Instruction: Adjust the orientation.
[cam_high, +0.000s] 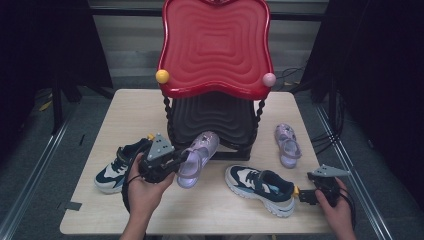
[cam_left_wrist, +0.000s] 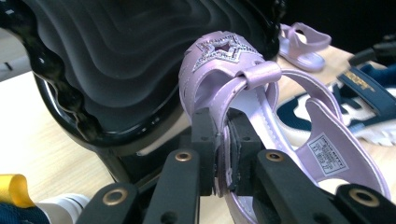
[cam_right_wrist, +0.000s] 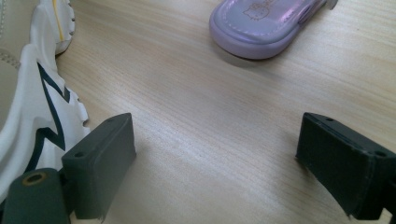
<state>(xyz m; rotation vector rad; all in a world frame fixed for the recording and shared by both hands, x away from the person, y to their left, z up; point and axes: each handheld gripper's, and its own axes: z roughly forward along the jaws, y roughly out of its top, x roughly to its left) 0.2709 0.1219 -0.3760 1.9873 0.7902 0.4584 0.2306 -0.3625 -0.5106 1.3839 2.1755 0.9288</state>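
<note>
Sandal (cam_left_wrist: 243, 93) strap between left hand-held gripper (cam_left_wrist: 223, 154) pads.

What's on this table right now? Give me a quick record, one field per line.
Left gripper: shut on the held sandal's edge
Held sandal: lilac, lifted in front of the rack's black lower shelf
Right gripper: open, nothing between the jaws, low over the table
Rack: two shelves, red on top, at the table's far side
Second sandal: lilac, lying right of the rack
Sneakers: one at the left, one at the right, both on the table
</note>
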